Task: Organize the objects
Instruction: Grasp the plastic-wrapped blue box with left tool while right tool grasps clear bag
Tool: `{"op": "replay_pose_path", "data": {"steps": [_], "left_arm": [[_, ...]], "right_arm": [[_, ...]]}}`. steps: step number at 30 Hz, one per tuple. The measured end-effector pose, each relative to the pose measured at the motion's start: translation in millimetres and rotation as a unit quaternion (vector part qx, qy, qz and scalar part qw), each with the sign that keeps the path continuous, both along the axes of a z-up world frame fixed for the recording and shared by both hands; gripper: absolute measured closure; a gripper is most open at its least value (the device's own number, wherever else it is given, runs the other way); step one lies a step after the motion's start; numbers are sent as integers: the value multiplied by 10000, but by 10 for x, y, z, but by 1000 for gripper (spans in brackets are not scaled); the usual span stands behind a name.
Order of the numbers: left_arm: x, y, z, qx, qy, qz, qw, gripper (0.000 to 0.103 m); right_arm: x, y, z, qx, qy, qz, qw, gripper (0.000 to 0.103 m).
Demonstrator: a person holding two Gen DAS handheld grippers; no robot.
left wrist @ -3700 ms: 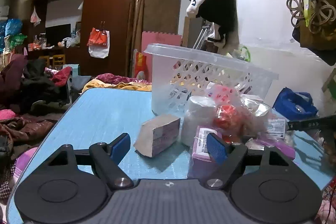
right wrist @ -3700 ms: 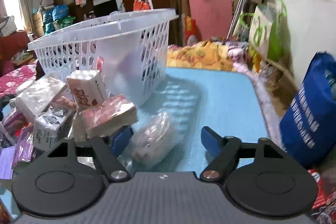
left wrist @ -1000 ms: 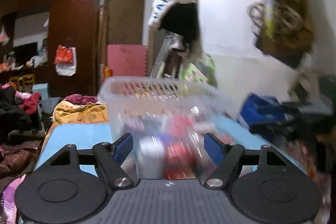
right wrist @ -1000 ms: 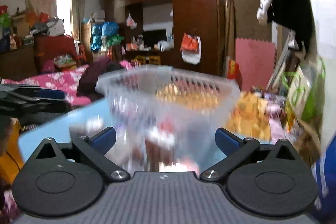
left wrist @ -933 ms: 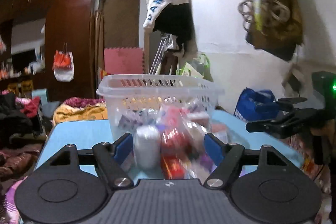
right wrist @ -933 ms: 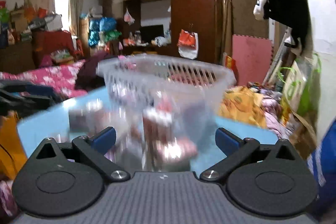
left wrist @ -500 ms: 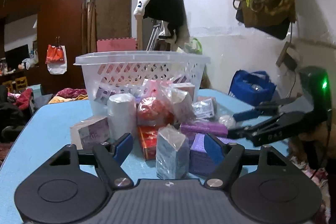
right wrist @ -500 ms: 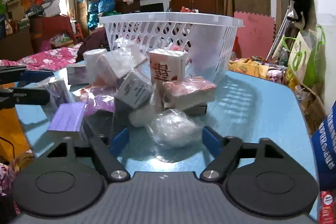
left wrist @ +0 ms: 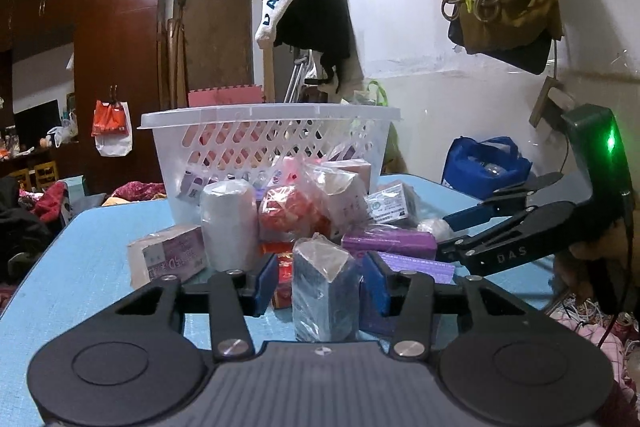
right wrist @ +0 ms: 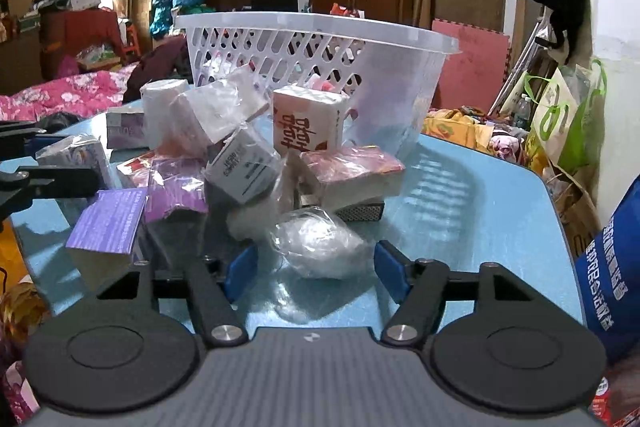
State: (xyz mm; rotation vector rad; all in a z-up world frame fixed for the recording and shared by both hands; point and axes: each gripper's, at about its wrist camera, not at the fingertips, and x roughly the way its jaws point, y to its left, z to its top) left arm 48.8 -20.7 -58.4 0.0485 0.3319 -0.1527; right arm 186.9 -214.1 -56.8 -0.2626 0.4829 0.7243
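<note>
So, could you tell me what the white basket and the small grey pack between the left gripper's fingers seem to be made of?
The white basket looks like moulded plastic, semi-translucent and smooth: its lattice walls let colours show through. The small grey pack seems to be a soft block, perhaps tissues, in clear glossy film, judging by the wrinkles and highlights. The left gripper is closing around it.

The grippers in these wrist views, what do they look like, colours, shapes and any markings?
Both are matte black plastic. The left gripper and right gripper each have two angled black fingers with blue pads, silver pivot screws, and two round black discs on a ribbed grey body. From the left view, the right gripper's side shows "DAS" lettering and a green light.
</note>
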Motion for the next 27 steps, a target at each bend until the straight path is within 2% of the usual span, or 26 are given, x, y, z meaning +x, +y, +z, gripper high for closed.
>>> {"op": "replay_pose_path", "data": {"steps": [3,4,5,11,15,19,24,27], "left_arm": [[3,35,-5,-39,-40,27,10000,51],[-5,41,-6,-19,-97,17,9999,61],[-11,40,-6,17,-135,17,9999,65],[-44,52,19,12,-212,38,9998,65],[-118,117,108,-86,-379,42,9992,65],[-141,246,183,-264,-486,115,9984,65],[-91,417,329,-674,-557,176,9960,65],[12,486,617,-879,-888,212,9919,65]], "right_arm": [[14,-72,-28,170,86,120,9997,48],[23,-100,-34,244,132,119,9995,49],[25,-123,-38,317,154,112,9993,50],[-78,-149,-22,391,-167,90,9991,50],[-100,-260,1,758,-223,18,9969,50],[-204,-343,46,986,-489,-189,9937,50],[-287,-403,257,1197,-725,-146,9901,50],[-272,-388,504,1418,-981,-164,9849,50]]}}
